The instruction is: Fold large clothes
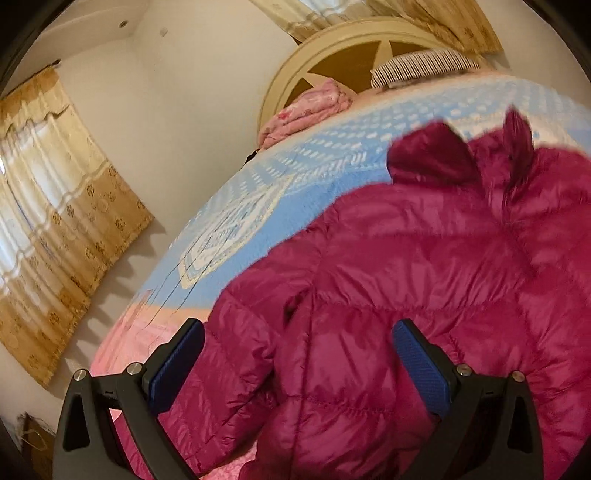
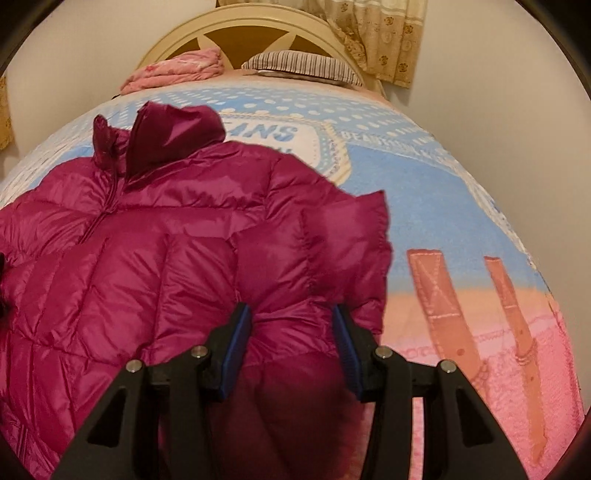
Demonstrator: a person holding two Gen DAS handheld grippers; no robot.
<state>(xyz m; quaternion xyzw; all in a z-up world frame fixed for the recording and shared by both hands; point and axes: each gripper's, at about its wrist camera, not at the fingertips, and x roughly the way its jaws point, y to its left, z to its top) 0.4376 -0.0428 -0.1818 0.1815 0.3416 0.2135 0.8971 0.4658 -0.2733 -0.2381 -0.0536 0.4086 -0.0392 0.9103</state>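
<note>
Lying front-up across the bed [image 2: 424, 177], a magenta puffer jacket [image 2: 166, 240] covers the near left part of a blue and pink blanket [image 2: 461, 229]. Collar and hood point toward the headboard [image 2: 236, 29]; zipper runs down the middle.

Right tool [image 2: 291, 317]: fingers partly closed, blue pads [image 2: 236, 343] pressing a bunched fold of the jacket's sleeve between them. The sleeve end stands up past the fingertips, folded inward over the jacket body. Grip on the fabric looks firm.

Left tool [image 1: 299, 339]: fingers spread wide, nothing between the pads [image 1: 177, 365]. It hovers over the jacket's other side, near the sleeve [image 1: 236, 350] that lies along the body; whether it touches the fabric cannot be told.

At the head of the bed: a folded pink quilt [image 2: 177, 70] on the left, a striped pillow [image 2: 303, 66] beside it on the right, both against the headboard. Yellow patterned curtains [image 1: 55, 206] hang on the wall left of the bed, another curtain [image 2: 384, 37] behind the headboard.
</note>
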